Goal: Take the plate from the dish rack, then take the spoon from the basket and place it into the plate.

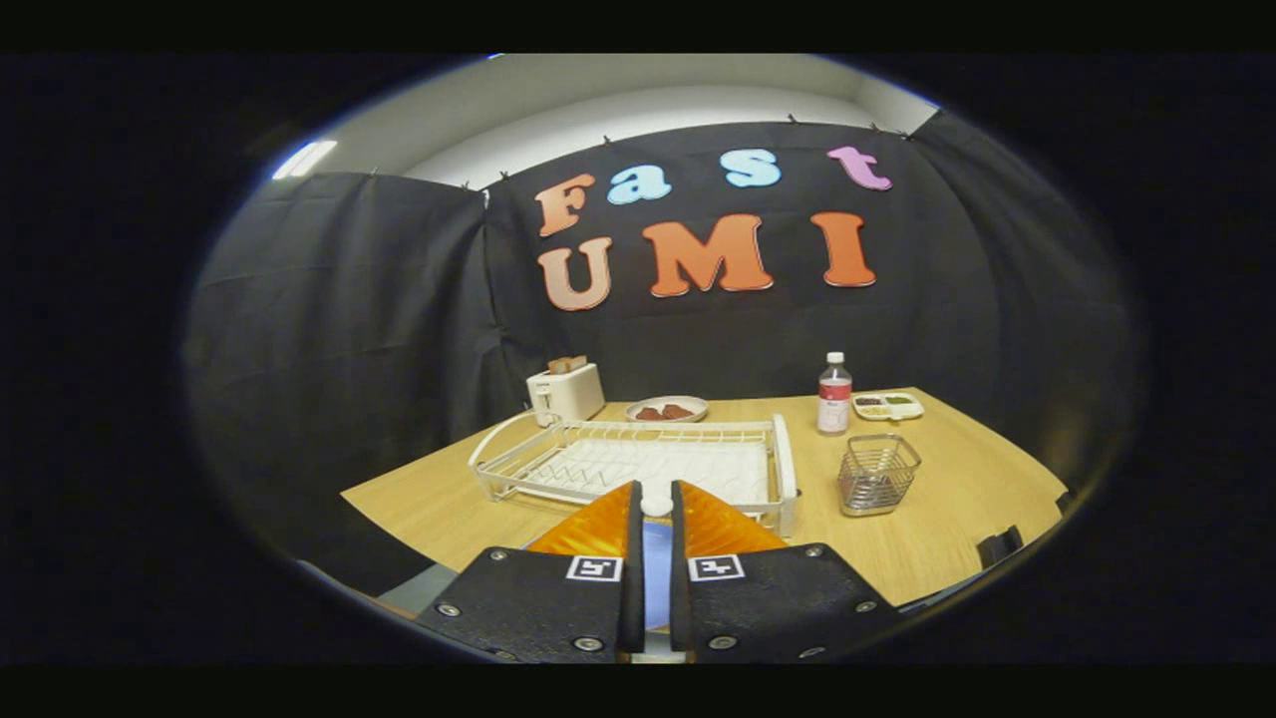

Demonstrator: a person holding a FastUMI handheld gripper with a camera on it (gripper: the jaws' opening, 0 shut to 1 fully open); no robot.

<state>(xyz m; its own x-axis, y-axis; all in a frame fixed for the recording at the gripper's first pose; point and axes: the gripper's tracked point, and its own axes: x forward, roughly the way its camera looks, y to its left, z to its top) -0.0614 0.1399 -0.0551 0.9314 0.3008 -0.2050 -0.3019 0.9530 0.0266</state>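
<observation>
My gripper point(656, 491) hangs above the near edge of the wooden table point(957, 509). Its fingers are drawn close together on a slim thing with a rounded white end point(655, 506), which looks like the spoon. A blue strip shows lower in the narrow gap between the fingers; I cannot tell what it belongs to. Just beyond the fingertips stands the white wire dish rack point(788, 469), with only its ribbed white drain tray inside. The small metal wire basket point(877, 475) sits to the right of the rack and looks empty.
At the table's far side stand a white toaster point(565, 391) with bread in it, a shallow dish of brown food point(666, 409), a clear bottle point(833, 394) and a small divided tray point(887, 405). Bare tabletop lies right of the basket.
</observation>
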